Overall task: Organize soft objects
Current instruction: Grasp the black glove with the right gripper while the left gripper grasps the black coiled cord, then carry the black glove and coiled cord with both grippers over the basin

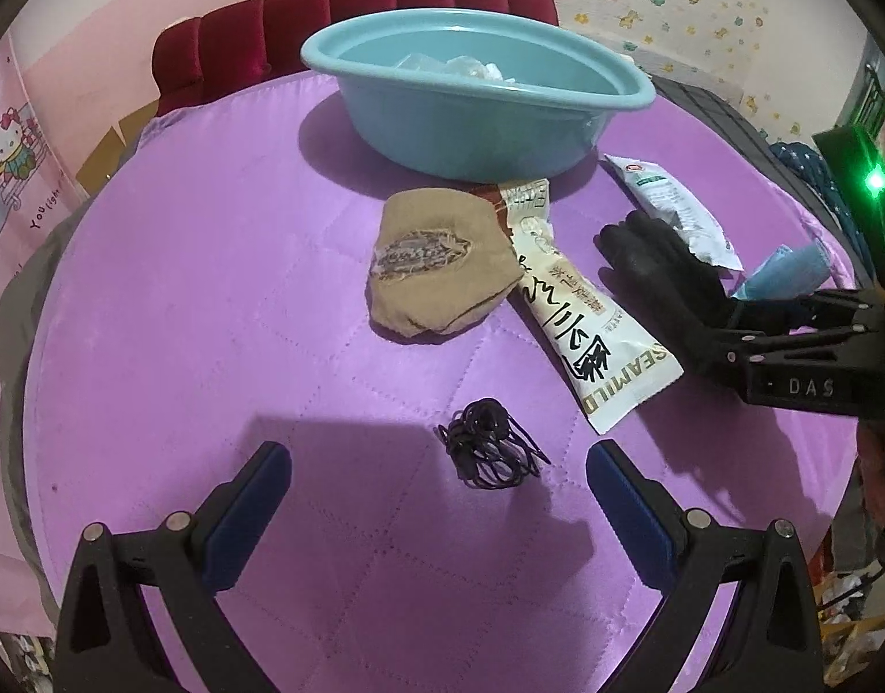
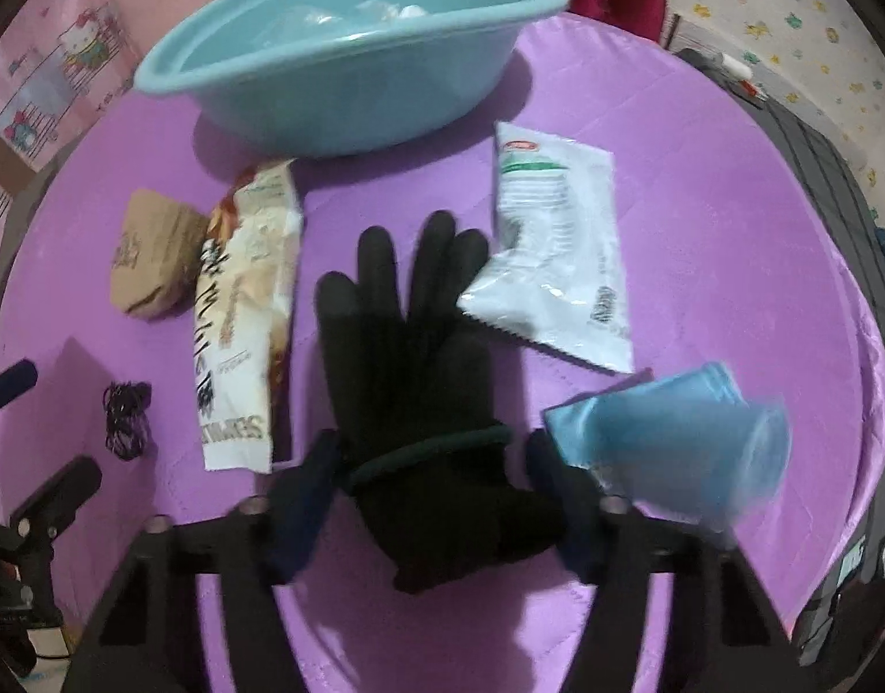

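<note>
A black glove (image 2: 419,369) lies flat on the purple quilt, fingers toward the blue basin (image 2: 350,58). My right gripper (image 2: 428,479) is open with its jaws on either side of the glove's cuff, not closed on it. It shows from the side in the left wrist view (image 1: 725,329), over the glove (image 1: 656,265). My left gripper (image 1: 439,496) is open and empty, just short of a bundle of black hair ties (image 1: 488,444). A tan cloth pouch (image 1: 436,265), a long white sachet (image 1: 581,312), a white packet (image 2: 557,254) and a folded blue cloth (image 2: 690,433) lie around.
The blue basin (image 1: 471,98) stands at the far side of the quilt and holds clear plastic wrapping. A red padded headboard (image 1: 355,17) is behind it. The quilt (image 1: 211,289) drops off at its rounded edges, with dark bedding to the right.
</note>
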The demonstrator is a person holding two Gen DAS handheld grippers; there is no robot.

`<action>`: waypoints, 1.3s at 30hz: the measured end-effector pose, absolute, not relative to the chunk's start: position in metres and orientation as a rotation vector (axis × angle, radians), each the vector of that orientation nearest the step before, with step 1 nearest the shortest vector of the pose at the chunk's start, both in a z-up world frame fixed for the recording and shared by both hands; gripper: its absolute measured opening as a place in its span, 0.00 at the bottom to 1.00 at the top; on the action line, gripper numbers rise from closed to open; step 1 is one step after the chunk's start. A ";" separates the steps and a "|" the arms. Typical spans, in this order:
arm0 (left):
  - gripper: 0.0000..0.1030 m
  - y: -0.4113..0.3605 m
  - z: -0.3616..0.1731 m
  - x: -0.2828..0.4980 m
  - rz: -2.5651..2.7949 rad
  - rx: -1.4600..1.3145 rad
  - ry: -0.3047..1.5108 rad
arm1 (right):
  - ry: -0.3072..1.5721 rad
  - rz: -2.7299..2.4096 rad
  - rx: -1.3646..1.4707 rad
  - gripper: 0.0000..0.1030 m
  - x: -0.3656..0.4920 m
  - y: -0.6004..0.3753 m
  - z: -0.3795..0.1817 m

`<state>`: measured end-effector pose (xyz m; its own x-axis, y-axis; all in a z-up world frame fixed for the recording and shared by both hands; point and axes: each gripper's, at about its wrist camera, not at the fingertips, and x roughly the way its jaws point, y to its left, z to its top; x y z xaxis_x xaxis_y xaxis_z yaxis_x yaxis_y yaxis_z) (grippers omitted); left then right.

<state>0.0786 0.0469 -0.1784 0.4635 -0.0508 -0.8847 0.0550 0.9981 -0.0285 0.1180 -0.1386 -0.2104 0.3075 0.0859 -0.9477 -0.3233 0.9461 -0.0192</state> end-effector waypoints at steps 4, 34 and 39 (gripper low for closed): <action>1.00 0.047 -0.183 0.083 -0.074 -0.009 1.101 | 1.215 0.298 -0.195 0.28 0.115 -0.139 -0.202; 0.21 0.023 -0.189 0.096 -0.138 -0.080 1.148 | 1.197 0.389 -0.108 0.24 0.097 -0.159 -0.153; 0.21 0.018 -0.172 0.092 -0.144 -0.082 1.131 | 1.194 0.406 -0.090 0.24 0.099 -0.163 -0.141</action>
<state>0.0919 0.0185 -0.1722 0.4174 -0.1561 -0.8952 0.0733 0.9877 -0.1381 0.0994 -0.1633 -0.1412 0.3051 0.2593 -0.9163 -0.3535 0.9243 0.1439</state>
